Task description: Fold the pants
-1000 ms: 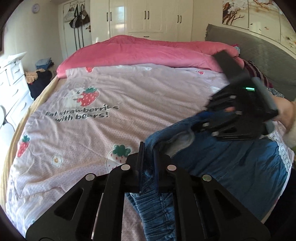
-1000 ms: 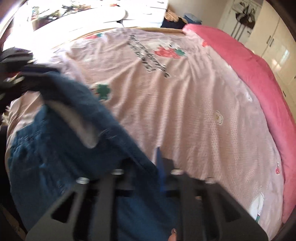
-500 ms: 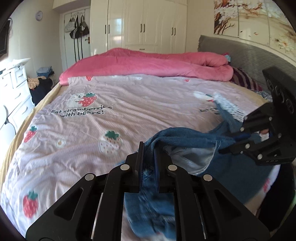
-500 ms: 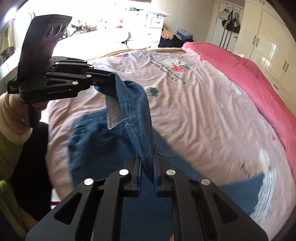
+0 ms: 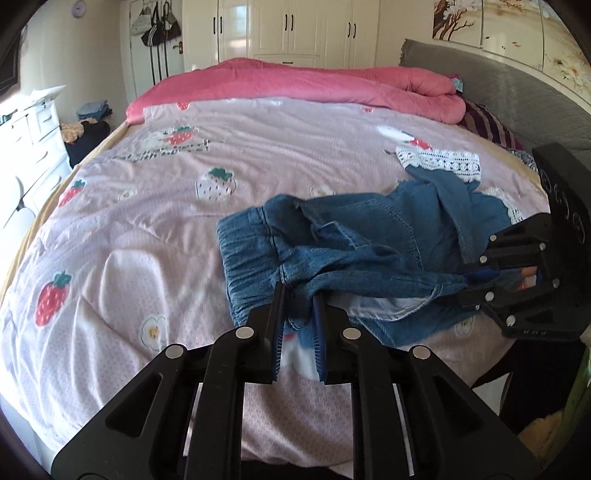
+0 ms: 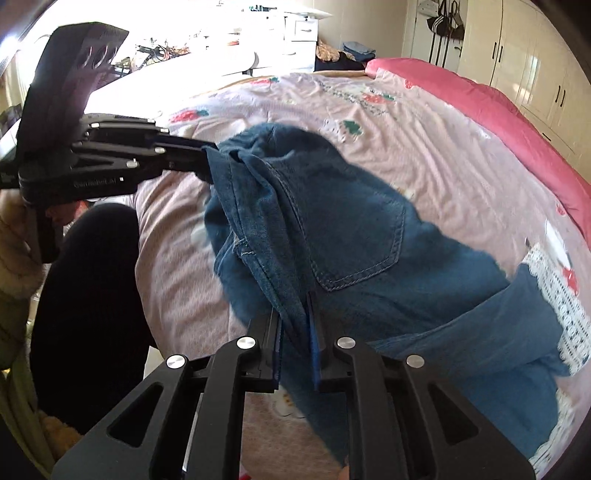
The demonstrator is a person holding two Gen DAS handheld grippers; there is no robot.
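Denim pants (image 5: 362, 251) are bunched near the bed's (image 5: 155, 229) front edge on the strawberry quilt, strung between both grippers: left gripper (image 5: 298, 314) and right gripper (image 6: 295, 325) fingers are just easing apart, denim still between them.

Pink strawberry sheet (image 5: 155, 229) fills mid frame. Pink duvet (image 5: 295, 83) bunched along top. White wardrobe (image 5: 295, 29) top centre, bags (image 5: 157, 24) hanging upper left w/ clock (image 5: 79, 6). Grey headboard (image 5: 517, 99) upper right, white drawers (image 5: 33, 136) left edge.
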